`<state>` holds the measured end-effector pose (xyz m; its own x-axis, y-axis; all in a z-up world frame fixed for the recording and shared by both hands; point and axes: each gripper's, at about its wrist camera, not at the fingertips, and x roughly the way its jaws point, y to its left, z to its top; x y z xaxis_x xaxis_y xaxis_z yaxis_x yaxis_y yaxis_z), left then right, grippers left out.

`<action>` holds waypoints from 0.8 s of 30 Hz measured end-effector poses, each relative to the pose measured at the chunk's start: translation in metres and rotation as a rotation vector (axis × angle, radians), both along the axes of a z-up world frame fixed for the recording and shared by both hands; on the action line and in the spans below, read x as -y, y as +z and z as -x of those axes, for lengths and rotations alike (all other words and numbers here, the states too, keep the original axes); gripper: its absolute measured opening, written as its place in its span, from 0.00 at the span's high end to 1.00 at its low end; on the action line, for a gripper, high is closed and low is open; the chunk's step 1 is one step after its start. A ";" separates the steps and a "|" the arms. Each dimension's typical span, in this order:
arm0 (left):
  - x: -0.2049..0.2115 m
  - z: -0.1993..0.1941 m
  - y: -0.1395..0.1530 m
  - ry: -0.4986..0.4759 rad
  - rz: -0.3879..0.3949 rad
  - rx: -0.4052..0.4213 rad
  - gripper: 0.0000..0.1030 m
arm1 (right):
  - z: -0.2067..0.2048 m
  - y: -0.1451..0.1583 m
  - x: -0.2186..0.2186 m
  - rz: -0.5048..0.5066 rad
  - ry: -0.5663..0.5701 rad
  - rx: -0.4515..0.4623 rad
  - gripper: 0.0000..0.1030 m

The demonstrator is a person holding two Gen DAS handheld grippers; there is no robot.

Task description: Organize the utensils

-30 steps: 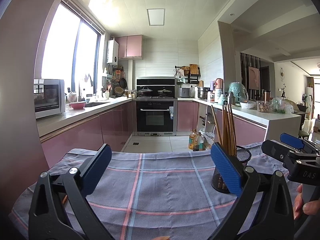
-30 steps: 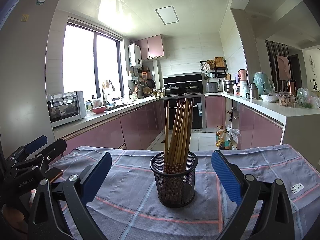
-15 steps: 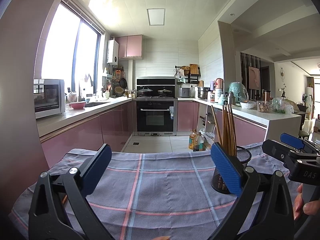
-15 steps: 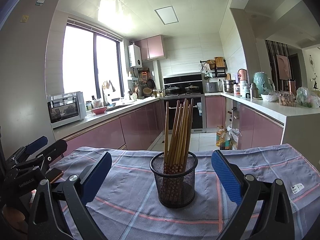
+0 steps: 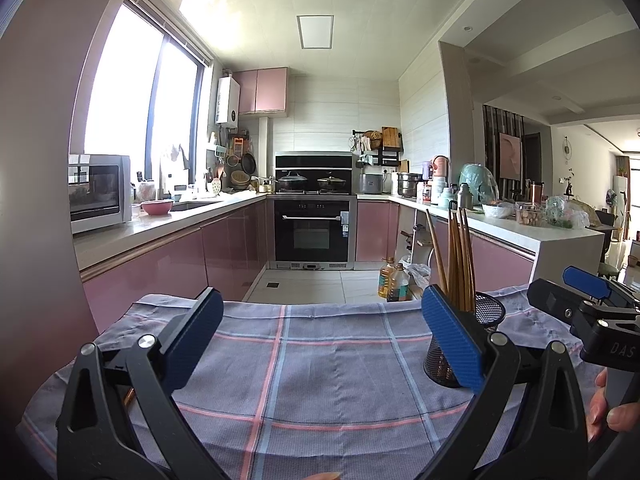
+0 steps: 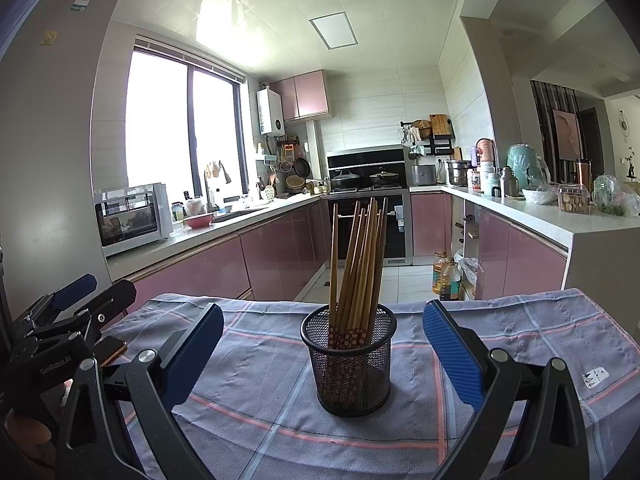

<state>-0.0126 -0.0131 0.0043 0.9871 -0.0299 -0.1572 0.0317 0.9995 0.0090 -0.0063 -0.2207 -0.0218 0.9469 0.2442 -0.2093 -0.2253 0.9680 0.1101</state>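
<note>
A black mesh holder (image 6: 349, 360) stands upright on the checked cloth (image 6: 264, 364), filled with several wooden chopsticks (image 6: 358, 264). My right gripper (image 6: 323, 354) is open and empty, its blue pads either side of the holder and a little nearer to me. In the left wrist view the holder (image 5: 486, 316) stands at the right, partly behind the right pad. My left gripper (image 5: 322, 342) is open and empty over bare cloth (image 5: 320, 364). The right gripper (image 5: 584, 300) shows at the far right, held by a hand. A brown object (image 6: 114, 350) lies on the cloth under the left gripper (image 6: 72, 308).
The cloth covers a table whose far edge drops to the kitchen floor (image 5: 316, 284). Pink cabinets and counters line both sides, with a microwave (image 5: 100, 190) at the left and an oven (image 5: 314, 228) at the back. Oil bottles (image 6: 444, 276) stand on the floor.
</note>
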 end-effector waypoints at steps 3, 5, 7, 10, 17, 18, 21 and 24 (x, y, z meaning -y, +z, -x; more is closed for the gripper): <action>0.000 -0.001 0.000 -0.002 0.001 -0.002 0.05 | -0.001 0.000 0.000 -0.002 0.000 -0.001 0.06; 0.001 -0.002 0.000 0.001 -0.001 -0.002 0.05 | 0.000 0.000 0.000 0.000 0.000 0.001 0.06; 0.001 -0.003 -0.001 0.001 0.001 -0.004 0.05 | 0.000 0.000 0.000 -0.001 0.001 0.000 0.06; 0.001 -0.002 -0.001 0.001 0.003 -0.005 0.05 | -0.001 0.000 0.000 0.000 0.001 -0.001 0.06; 0.002 -0.002 -0.001 0.001 0.005 -0.005 0.05 | -0.001 0.000 0.001 0.000 0.001 -0.001 0.06; 0.002 -0.002 -0.001 0.002 0.004 -0.004 0.05 | -0.001 0.000 0.000 0.000 0.001 0.000 0.06; 0.003 -0.002 -0.001 0.003 0.004 -0.003 0.05 | -0.001 0.000 0.000 0.001 0.000 -0.002 0.06; 0.003 -0.002 -0.001 0.002 0.005 -0.004 0.05 | -0.001 0.000 0.000 0.001 0.000 -0.002 0.06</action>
<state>-0.0103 -0.0158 0.0028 0.9866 -0.0286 -0.1607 0.0296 0.9996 0.0039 -0.0051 -0.2210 -0.0217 0.9466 0.2437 -0.2110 -0.2249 0.9682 0.1096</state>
